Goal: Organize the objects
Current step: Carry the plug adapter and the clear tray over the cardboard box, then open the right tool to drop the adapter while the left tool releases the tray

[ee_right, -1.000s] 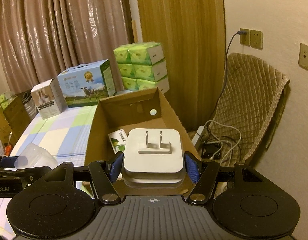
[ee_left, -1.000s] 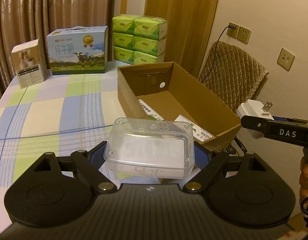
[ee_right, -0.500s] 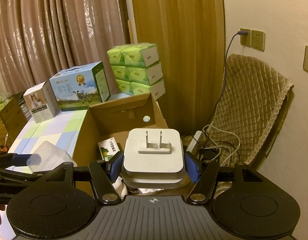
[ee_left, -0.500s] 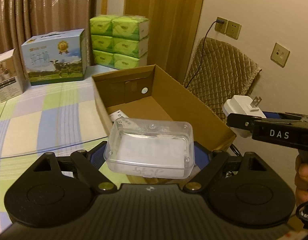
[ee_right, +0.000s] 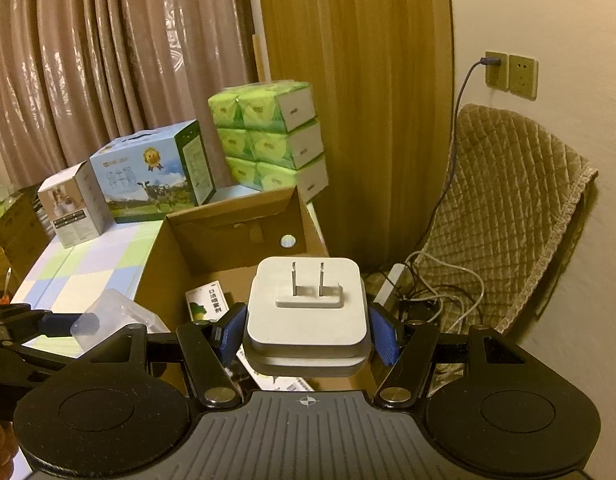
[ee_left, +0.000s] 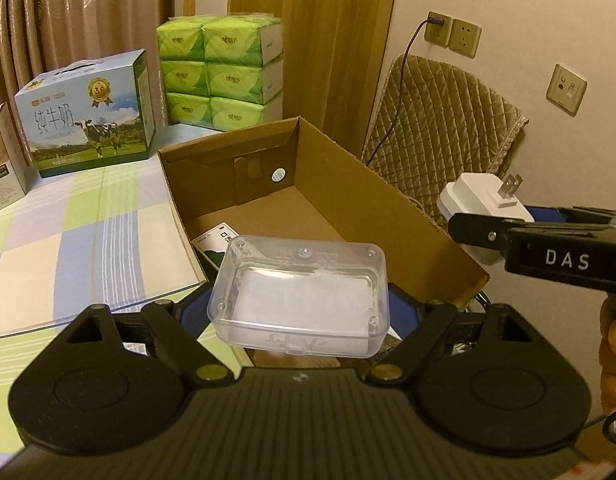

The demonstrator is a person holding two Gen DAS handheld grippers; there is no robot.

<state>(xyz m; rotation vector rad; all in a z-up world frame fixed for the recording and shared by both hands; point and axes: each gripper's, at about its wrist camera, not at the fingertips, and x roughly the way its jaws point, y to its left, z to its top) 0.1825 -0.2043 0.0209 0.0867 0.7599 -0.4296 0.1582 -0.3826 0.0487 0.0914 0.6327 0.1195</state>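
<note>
Currently 2 hand-held grippers hover at an open cardboard box (ee_left: 348,208) that sits on a checked tablecloth (ee_left: 88,220). From the left wrist view, the left gripper (ee_left: 300,300) has its blue pads closed against the 2 short ends of a clear plastic case (ee_left: 300,292), held flat above the near end of the box. The right gripper (ee_right: 306,328) has its pads closed on the 2 sides of a white plug adapter (ee_right: 306,304), its 2 metal prongs facing up; in the left view it sits above the right wall of the box.

Inside the box, a small green and white packet (ee_right: 206,306) lies on the floor.

The case looks light, thin-walled and smooth, so it is likely to slip or flex if squeezed hard; the short ends, where it is stiffest near the corners, seem the best hold. The adapter looks solid, rigid and somewhat heavier, with glossy sides; gripping its flat opposite sides, clear of the prongs, seems sound.

Behind the box stand a blue milk carton (ee_left: 88,112) and stacked green tissue packs (ee_left: 220,72).
</note>
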